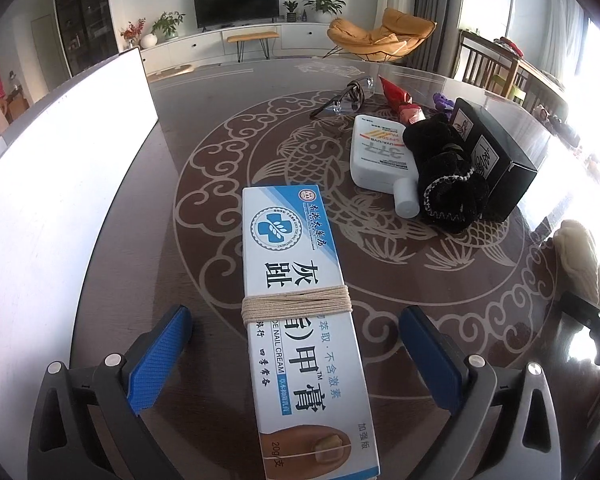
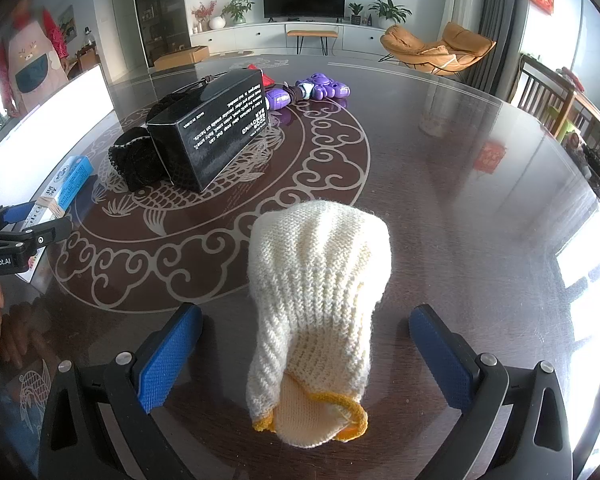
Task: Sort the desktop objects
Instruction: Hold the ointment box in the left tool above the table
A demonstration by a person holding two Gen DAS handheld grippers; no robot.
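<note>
Left hand-held gripper [image 1: 296, 354] is sitting w/ its blue pads spread wide, straddling the nail cream box [image 1: 300, 320], which is lying flat on the counter [image 1: 220, 140] lengthwise along the gripper axis. Neither pad is touching the carton, so nothing is gripped yet; probably lining up to close across the narrow width, near the band of string wrapped round it.

Right hand-held gripper [image 2: 306, 360] is likewise gaping, pads either side of the cream knit glove [image 2: 320, 300] w/ yellow cuff, cuff end pointing toward the camera. No contact there either.

Rest of the clutter is bunched mid-counter: sunscreen bottle [image 1: 376, 152], black knit item [image 1: 444, 176] leaning against the black box [image 2: 212, 128], glasses [image 1: 346, 98], purple toy robot [image 2: 312, 90]. Both arms are working the near, loose items first, prob. because they're clear of the pile & easy to approach straight on.
</note>
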